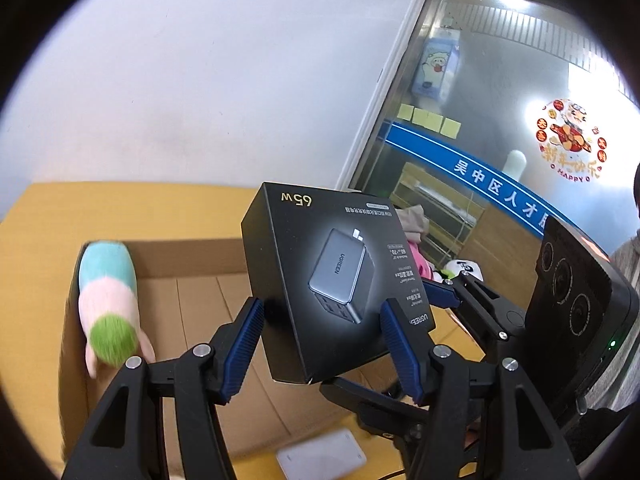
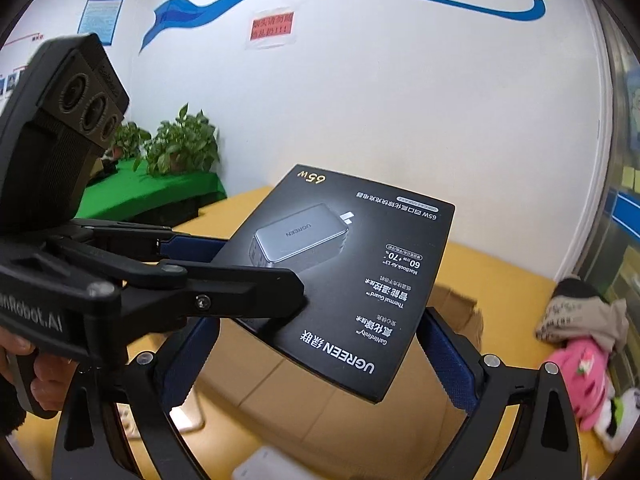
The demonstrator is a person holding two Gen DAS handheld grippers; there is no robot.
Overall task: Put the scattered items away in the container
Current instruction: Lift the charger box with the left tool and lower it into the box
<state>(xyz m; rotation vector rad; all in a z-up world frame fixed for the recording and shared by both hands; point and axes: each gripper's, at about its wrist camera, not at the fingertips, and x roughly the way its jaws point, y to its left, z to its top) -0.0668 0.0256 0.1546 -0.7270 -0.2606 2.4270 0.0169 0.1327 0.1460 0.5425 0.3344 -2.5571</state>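
Note:
A black UGREEN charger box (image 1: 320, 276) is held in the air above the open cardboard box (image 1: 192, 292). My left gripper (image 1: 324, 348) is shut on its near part, blue pads on both sides. In the right wrist view the left gripper (image 2: 224, 276) clamps the charger box (image 2: 344, 280) from the left. My right gripper (image 2: 316, 364) is open, its fingers wide on either side below the box and not touching it. A pastel plush toy (image 1: 108, 300) leans on the container's left wall.
The cardboard box sits on a yellow table (image 1: 120, 208). A white flat item (image 1: 320, 458) lies near the front. A pink and a grey plush (image 2: 580, 344) lie on the table to the right. A white wall (image 1: 200, 80) stands behind, a glass door (image 1: 500, 120) to the right.

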